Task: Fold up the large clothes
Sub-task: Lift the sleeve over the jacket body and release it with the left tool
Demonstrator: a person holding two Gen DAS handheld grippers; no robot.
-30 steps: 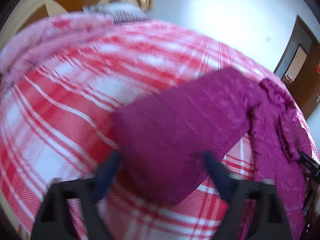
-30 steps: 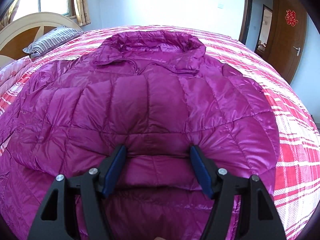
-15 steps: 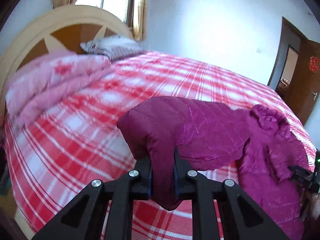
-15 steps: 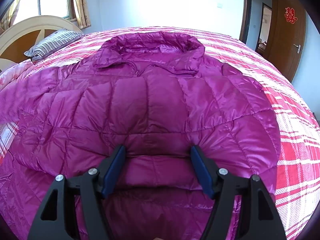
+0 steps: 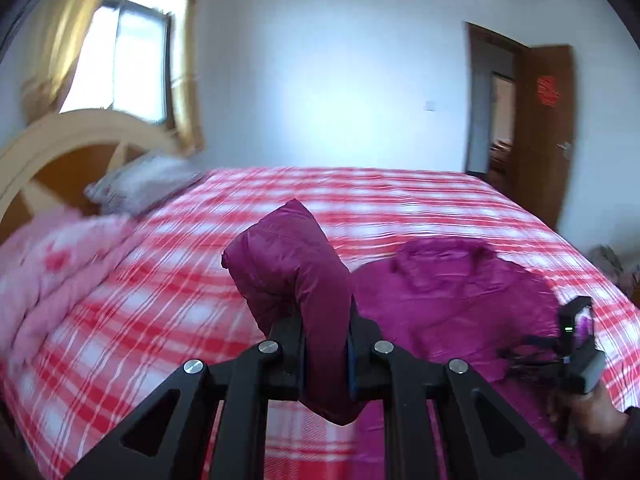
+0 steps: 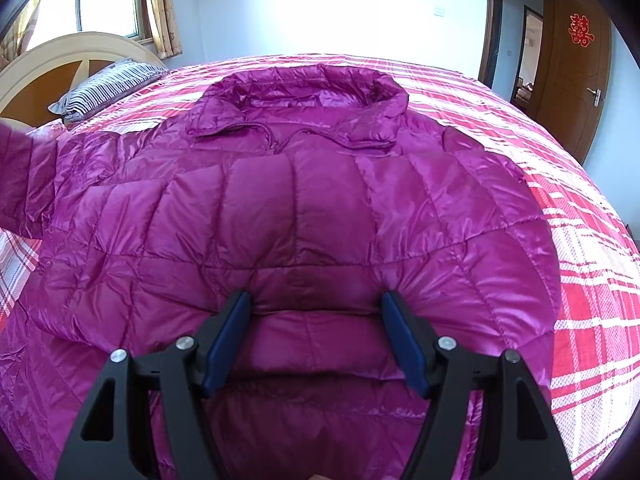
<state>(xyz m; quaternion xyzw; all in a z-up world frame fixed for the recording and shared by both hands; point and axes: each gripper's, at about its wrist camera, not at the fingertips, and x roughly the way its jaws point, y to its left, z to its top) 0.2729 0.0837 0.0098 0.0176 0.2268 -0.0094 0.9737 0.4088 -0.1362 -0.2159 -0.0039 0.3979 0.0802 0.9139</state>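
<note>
A magenta quilted down jacket (image 6: 304,200) lies spread on the bed, collar at the far end. My left gripper (image 5: 326,344) is shut on the end of its sleeve (image 5: 288,264) and holds it raised above the bed; the cuff sticks up between the fingers. The lifted sleeve (image 6: 20,176) shows at the left edge of the right wrist view. My right gripper (image 6: 316,300) is open, its tips pressed down on the jacket's lower front, with puffed fabric bulging between the wide jaws. In the left wrist view, the jacket body (image 5: 452,300) lies to the right, with the right gripper (image 5: 580,344) on it.
The bed has a red and white checked cover (image 6: 580,280). A striped pillow (image 6: 104,88) and a pink quilt (image 5: 52,272) lie by the curved headboard (image 6: 60,60) at the left. A brown door (image 6: 576,80) stands open at the right.
My left gripper closed on the sleeve end and lifted it well above the bed, rolling as it rose. The right gripper stayed where it was on the jacket.
</note>
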